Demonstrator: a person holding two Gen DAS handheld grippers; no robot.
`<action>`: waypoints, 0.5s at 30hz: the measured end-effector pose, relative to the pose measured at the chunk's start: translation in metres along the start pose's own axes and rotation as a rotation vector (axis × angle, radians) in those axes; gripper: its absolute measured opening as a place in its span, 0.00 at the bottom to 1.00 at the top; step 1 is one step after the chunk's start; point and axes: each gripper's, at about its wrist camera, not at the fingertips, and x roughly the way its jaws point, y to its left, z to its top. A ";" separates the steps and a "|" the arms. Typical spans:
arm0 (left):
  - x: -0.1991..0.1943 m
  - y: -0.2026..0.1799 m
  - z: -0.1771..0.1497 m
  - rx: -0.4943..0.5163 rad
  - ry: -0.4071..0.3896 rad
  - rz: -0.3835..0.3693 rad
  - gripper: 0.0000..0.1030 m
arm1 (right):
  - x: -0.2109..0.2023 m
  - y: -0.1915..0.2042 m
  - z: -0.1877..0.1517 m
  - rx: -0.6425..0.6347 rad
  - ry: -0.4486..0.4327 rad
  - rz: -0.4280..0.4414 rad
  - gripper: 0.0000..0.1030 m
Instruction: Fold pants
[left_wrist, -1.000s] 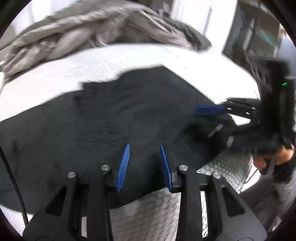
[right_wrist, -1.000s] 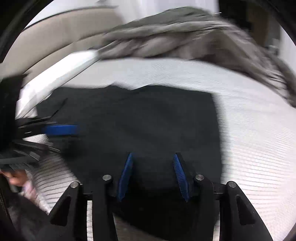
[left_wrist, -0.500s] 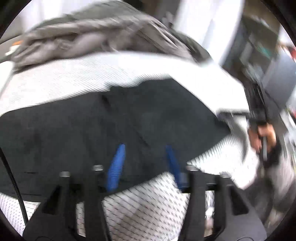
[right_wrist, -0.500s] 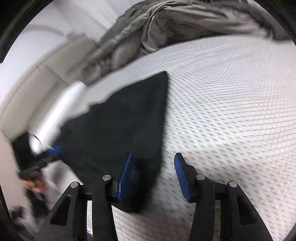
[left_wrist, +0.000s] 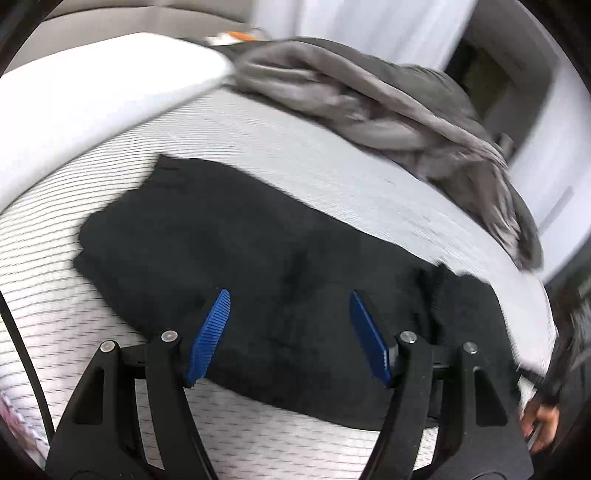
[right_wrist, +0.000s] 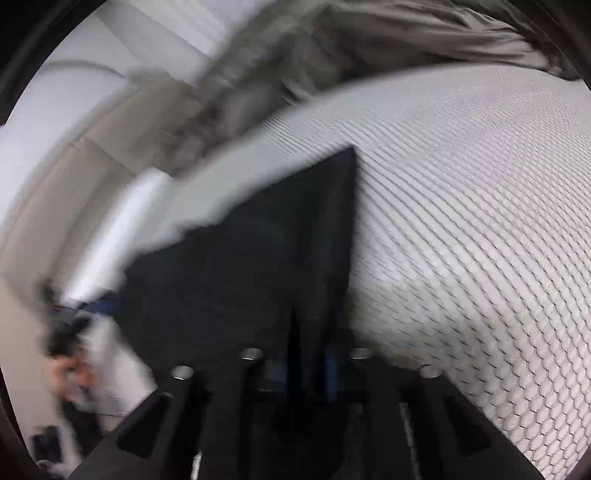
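The black pants (left_wrist: 258, 258) lie flat across the white bed, partly folded. My left gripper (left_wrist: 290, 332) hovers over their near edge with its jaws opening and only flat cloth under the blue pads (left_wrist: 208, 336). In the right wrist view, which is blurred, the pants (right_wrist: 240, 266) run away to the upper left. My right gripper (right_wrist: 306, 365) is at their near corner, its jaws closing with a raised fold of the black cloth pinched between them. The other gripper and a hand (right_wrist: 70, 373) show as a blur at the left edge.
A crumpled grey blanket (left_wrist: 388, 99) lies along the far side of the bed and a white pillow (left_wrist: 92, 96) at the far left. The honeycomb-patterned mattress cover (right_wrist: 461, 221) stretches to the right of the pants. A hand (left_wrist: 541, 424) shows at the right edge.
The left gripper swung sideways along the pants, rolled, and its jaws widened. The right gripper moved to the pants' right corner and its jaws narrowed onto the cloth.
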 end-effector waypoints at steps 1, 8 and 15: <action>-0.002 0.013 0.003 -0.027 0.002 0.021 0.62 | 0.010 -0.004 0.001 0.021 0.032 0.002 0.30; -0.033 0.078 0.008 -0.141 -0.002 0.077 0.62 | -0.007 -0.004 -0.006 0.039 -0.013 0.028 0.60; 0.002 0.121 -0.005 -0.323 0.158 -0.010 0.62 | 0.001 0.011 -0.005 0.015 -0.010 0.004 0.64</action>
